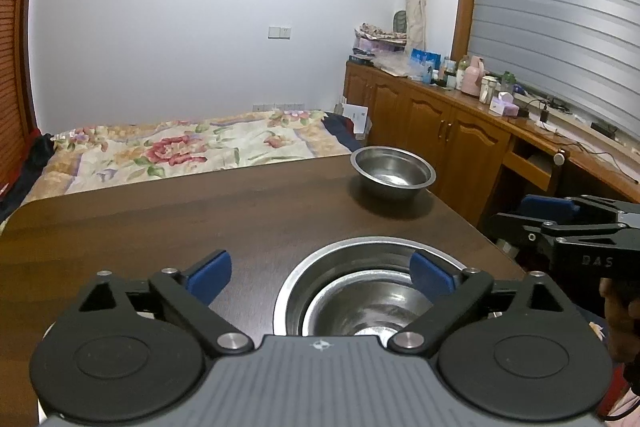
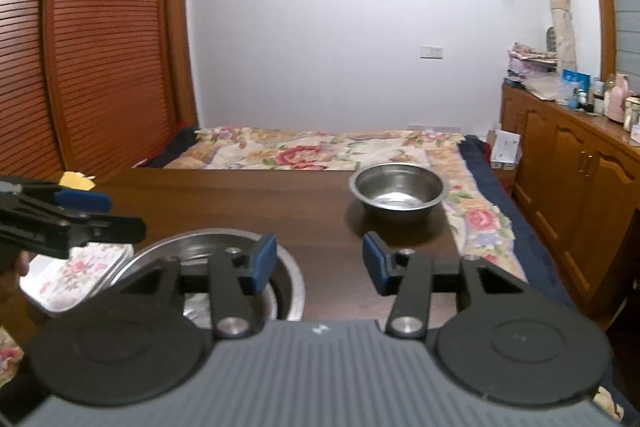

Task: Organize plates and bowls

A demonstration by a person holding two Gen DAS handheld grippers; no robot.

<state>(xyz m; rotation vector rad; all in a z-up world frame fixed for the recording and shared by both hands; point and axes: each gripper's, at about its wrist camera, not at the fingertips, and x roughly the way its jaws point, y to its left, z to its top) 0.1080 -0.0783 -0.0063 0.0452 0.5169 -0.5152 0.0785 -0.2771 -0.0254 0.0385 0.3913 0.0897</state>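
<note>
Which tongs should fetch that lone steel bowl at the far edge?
Probably right: the right tongs are open and aimed nearly at the far bowl. The left tongs hang open over the nested bowls.

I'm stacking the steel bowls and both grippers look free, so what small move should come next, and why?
Probably reach the right gripper forward to the lone stainless steel bowl at the far edge of the dark wooden table. Its fingers are open and empty, and the other steel bowls already sit nested close by.

Shiny steel bowl (image 1: 393, 173), wooden table (image 1: 200, 219)
</note>
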